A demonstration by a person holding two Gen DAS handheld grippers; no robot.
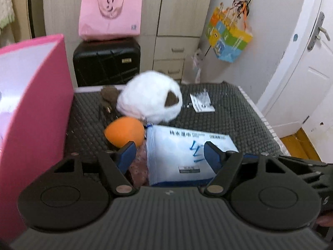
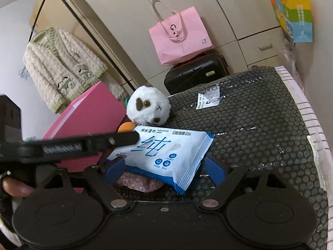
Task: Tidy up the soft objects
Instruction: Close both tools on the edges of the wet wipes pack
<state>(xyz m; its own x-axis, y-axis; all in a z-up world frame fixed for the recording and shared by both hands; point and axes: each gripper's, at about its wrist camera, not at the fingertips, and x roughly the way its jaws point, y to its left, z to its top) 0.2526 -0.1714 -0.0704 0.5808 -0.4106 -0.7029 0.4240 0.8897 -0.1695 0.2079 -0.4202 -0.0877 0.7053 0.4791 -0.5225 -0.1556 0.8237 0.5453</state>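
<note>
Right wrist view alone shows the plush's (image 2: 148, 107) face beyond the wipes (image 2: 166, 152) lying between both spread, unclamped grippers, right (image 2: 165, 169) and left (image 1: 169, 156).

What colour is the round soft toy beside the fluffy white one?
Orange; the left wrist view shows it best.

Left gripper (image 1: 169, 151): pitched downward, blue-padded fingers (image 1: 127, 156) spread apart with nothing pressed between them. Right gripper (image 2: 165, 169): angled downward, blue fingers (image 2: 215, 169) likewise parted, the pads clear of contact. A hand (image 2: 14, 187) grips the left tool's handle, seen in the right wrist view.
</note>
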